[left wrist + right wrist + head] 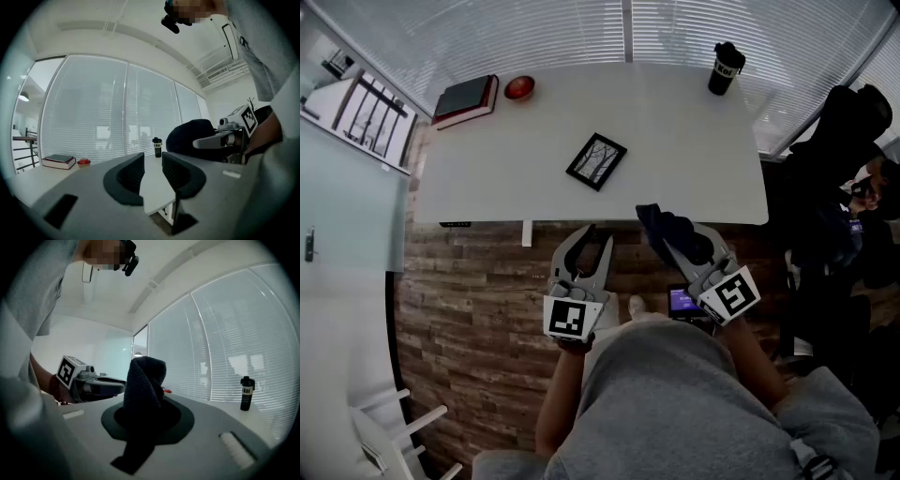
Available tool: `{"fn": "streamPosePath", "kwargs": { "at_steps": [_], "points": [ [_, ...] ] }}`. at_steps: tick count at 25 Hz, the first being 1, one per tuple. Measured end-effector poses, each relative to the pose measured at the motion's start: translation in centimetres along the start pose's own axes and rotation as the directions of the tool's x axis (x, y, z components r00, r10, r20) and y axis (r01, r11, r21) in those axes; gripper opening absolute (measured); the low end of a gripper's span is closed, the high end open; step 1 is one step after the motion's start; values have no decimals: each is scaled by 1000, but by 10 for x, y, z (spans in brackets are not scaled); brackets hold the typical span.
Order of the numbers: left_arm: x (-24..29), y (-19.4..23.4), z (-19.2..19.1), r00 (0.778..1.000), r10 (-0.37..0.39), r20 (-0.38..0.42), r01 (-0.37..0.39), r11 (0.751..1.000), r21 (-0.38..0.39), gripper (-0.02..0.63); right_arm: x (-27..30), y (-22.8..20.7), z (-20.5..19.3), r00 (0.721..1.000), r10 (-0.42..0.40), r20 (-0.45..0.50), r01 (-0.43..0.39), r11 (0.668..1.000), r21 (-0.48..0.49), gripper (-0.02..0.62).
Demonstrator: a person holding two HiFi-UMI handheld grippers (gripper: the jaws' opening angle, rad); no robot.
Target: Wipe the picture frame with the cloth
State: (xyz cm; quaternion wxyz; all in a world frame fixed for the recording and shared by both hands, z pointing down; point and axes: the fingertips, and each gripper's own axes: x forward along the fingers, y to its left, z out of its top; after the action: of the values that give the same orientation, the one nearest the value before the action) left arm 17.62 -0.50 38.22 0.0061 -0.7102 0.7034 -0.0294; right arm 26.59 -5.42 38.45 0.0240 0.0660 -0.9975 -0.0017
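The picture frame, black-edged with a tree print, lies flat near the middle of the white table. Both grippers hang short of the table's near edge, apart from the frame. My right gripper is shut on a dark blue cloth, which bunches up between the jaws and droops over them; in the right gripper view the cloth hides the gripper's pads. My left gripper is open, a narrow gap between its jaws and nothing in it. The left gripper points at the table's edge, level.
A dark book and a red bowl sit at the table's far left corner. A black bottle stands at the far right. A person in black sits to the right. A white chair stands on the wooden floor.
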Motion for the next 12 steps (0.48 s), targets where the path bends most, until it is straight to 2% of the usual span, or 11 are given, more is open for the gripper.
{"fn": "streamPosePath", "kwargs": {
  "at_steps": [6, 12],
  "points": [
    [7, 10, -9, 999, -27, -26, 27, 999, 17, 109, 6, 1, -1, 999, 51, 1, -51, 999, 3, 69],
    [6, 18, -31, 990, -100, -102, 105, 993, 48, 109, 12, -5, -8, 999, -22, -27, 22, 1000, 6, 69]
  ]
}}
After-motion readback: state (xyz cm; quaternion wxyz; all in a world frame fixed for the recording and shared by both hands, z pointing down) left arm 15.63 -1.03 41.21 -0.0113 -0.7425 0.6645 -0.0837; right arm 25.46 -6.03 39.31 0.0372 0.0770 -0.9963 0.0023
